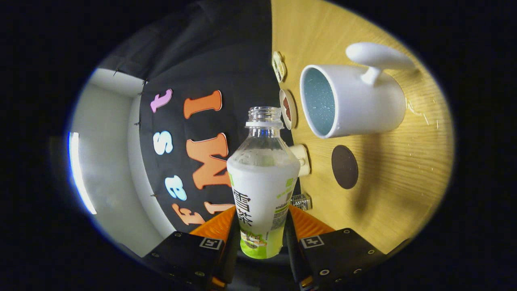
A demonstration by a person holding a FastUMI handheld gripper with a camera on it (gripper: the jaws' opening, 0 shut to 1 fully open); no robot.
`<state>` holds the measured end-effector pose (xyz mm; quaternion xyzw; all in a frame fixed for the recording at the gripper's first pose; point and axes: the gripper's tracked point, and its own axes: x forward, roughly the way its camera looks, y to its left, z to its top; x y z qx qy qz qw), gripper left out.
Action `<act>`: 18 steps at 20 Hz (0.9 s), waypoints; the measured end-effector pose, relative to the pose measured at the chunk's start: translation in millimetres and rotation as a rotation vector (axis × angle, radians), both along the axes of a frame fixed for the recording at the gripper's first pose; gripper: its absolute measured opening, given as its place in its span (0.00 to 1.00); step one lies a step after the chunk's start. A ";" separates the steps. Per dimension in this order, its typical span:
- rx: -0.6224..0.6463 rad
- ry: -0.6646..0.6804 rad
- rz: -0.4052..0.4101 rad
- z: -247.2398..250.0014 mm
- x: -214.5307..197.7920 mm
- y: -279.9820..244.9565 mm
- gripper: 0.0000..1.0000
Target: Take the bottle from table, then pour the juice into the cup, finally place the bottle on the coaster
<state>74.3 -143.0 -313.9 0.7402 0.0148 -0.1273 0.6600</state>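
Clearly the pour is under way or about to be: the whole view is rolled on its side, so the wooden tabletop (387, 194) stands as a wall beside the bottle rather than lying under it. The gripper (262, 226) has both fingers pressed against the lower body of the juice bottle (262, 182), one on each flank, clamping it between them. The bottle is uncapped, its open neck pointing ahead of the fingers and lying roughly level with the tabletop, which is how a bottle must be held for liquid to reach the mouth.

The white cup (351, 101) stands on the tabletop just beyond and to one side of the bottle neck, its speckled blue inside facing the bottle and its handle turned away from it. The bottle mouth sits beside the cup's rim rather than over it, so I judge the neck needs to travel a little further across before any juice would land inside. No stream can be seen, and the upper bottle looks clear.

A dark round coaster (344, 167) lies flat on the tabletop near the cup, nearer the fingers, apart from the cup's base; it waits bare for the bottle. Small round items sit along the tabletop's far edge against the booth wall, too small to identify.
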 end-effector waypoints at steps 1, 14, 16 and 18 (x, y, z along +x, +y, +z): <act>-0.073 0.042 -0.031 -6.8 -2.9 -9.3 0.56; -0.749 0.334 0.149 -7.8 5.2 -20.4 0.57; -0.859 0.362 0.183 -6.2 8.8 -22.5 0.57; -0.974 0.394 0.218 -7.6 13.3 -25.9 0.57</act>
